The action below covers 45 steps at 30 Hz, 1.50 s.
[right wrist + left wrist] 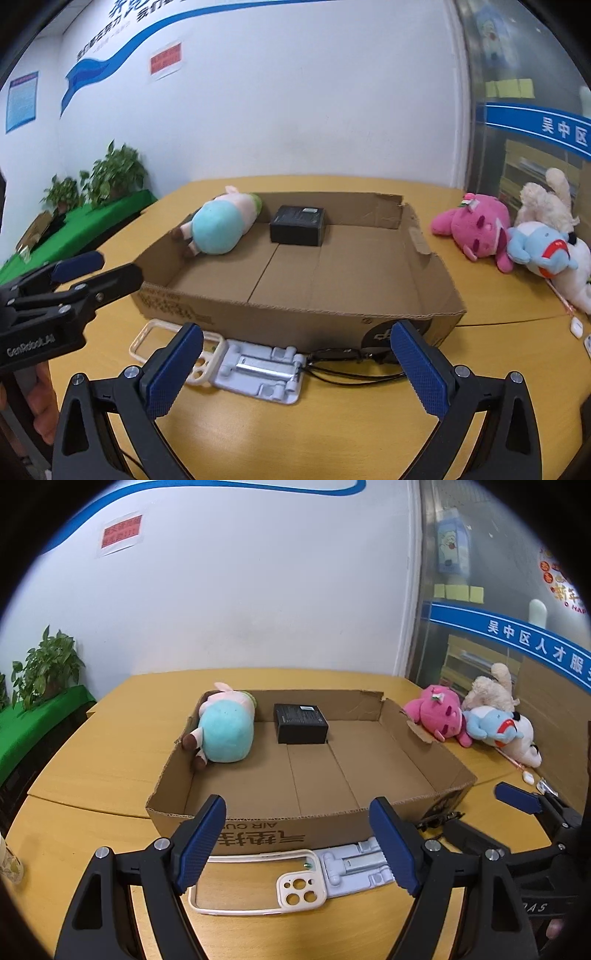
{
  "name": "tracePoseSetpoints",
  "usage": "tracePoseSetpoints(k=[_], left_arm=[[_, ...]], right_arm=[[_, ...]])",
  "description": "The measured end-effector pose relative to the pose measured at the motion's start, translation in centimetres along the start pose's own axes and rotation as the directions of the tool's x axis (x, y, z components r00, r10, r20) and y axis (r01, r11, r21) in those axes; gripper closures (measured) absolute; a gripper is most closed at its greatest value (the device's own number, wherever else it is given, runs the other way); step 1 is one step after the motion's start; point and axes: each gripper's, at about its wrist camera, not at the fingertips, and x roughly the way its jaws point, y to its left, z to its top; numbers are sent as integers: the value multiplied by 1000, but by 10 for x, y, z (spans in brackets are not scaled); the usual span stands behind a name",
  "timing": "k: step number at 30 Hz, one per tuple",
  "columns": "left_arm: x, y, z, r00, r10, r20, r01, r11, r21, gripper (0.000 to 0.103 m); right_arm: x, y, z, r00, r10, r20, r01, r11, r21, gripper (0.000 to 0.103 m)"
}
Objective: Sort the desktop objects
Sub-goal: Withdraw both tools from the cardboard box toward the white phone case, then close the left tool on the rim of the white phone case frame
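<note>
A shallow cardboard box (424, 746) (424, 280) stands on the yellow table. In it lie a teal and pink plush pig (225, 727) (218, 225) and a black box (301, 723) (297, 225). In front of the box lie a cream phone case (258, 890) (173, 349), a grey phone stand (354, 866) (258, 376) and a black cable (351, 363). My left gripper (299, 843) is open and empty above the case and stand. My right gripper (295, 371) is open and empty above the stand.
Pink (439, 712) (476, 225), blue (491, 725) (535, 247) and cream (487, 688) (546, 203) plush toys lie right of the box. Small white items (528, 777) (576, 326) sit at the right table edge. Potted plants (48, 668) (114, 173) stand at left.
</note>
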Motion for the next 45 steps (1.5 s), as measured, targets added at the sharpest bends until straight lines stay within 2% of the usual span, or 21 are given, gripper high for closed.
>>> tracePoseSetpoints(k=[5, 11, 13, 16, 18, 20, 22, 26, 27, 28, 29, 31, 32, 33, 37, 40, 42, 45], left_arm=[[11, -5, 1, 1000, 8, -12, -8, 1000, 8, 23], [32, -12, -4, 994, -13, -109, 15, 1000, 24, 23], [39, -11, -8, 988, -8, -153, 14, 999, 33, 23], [46, 1, -19, 977, -17, -211, 18, 1000, 0, 23], [49, 19, -26, 967, -43, -250, 31, 998, -52, 23], [54, 39, -34, 958, -29, -285, 4, 996, -89, 23], [58, 58, -42, 947, -7, -322, -29, 994, -109, 23], [72, 96, -63, 921, -18, -389, -53, 984, -173, 25], [76, 101, -68, 914, -25, -406, -51, 983, -176, 27], [81, 107, -75, 903, -32, -428, -51, 982, -182, 37], [84, 110, -79, 896, -29, -443, -56, 983, -178, 53], [89, 110, -86, 886, -25, -463, -51, 987, -152, 67], [86, 109, -87, 896, -10, -445, -50, 991, -124, 72], [84, 108, -89, 894, -5, -448, -53, 992, -115, 74], [77, 114, -92, 897, -1, -443, -53, 993, -110, 96], [71, 120, -95, 892, -12, -452, -40, 994, -106, 97], [63, 123, -98, 888, -10, -461, -38, 995, -95, 97], [49, 127, -106, 881, -19, -472, -38, 993, -110, 97]], right_arm=[[-1, -12, 5, 998, -46, 33, 45, 999, 19, 0], [4, -47, -10, 994, -14, 107, 5, 996, 87, 0], [11, -61, -15, 998, 5, 64, -12, 994, 106, 0], [26, -75, -27, 996, 77, -33, -71, 987, 143, 0], [35, -79, -36, 985, 149, -91, -132, 977, 171, 0], [45, -77, -43, 961, 243, -131, -211, 954, 214, 0], [51, -69, -47, 950, 274, -150, -238, 946, 221, 0], [57, -44, -53, 935, 310, -173, -276, 941, 195, 0], [58, -36, -55, 930, 321, -180, -288, 939, 187, 0], [59, -31, -56, 927, 326, -185, -294, 939, 180, 0], [59, -24, -58, 925, 329, -192, -299, 939, 169, 0], [60, -14, -62, 920, 330, -210, -301, 941, 157, 0], [60, -10, -63, 917, 334, -218, -305, 940, 154, 0], [59, -7, -64, 915, 336, -225, -308, 940, 149, 0], [57, 2, -67, 912, 321, -253, -298, 946, 126, 0], [57, 8, -70, 908, 318, -272, -294, 948, 125, 3], [59, 14, -70, 901, 325, -287, -302, 945, 121, 10], [62, 27, -73, 894, 331, -302, -314, 944, 106, 13]])
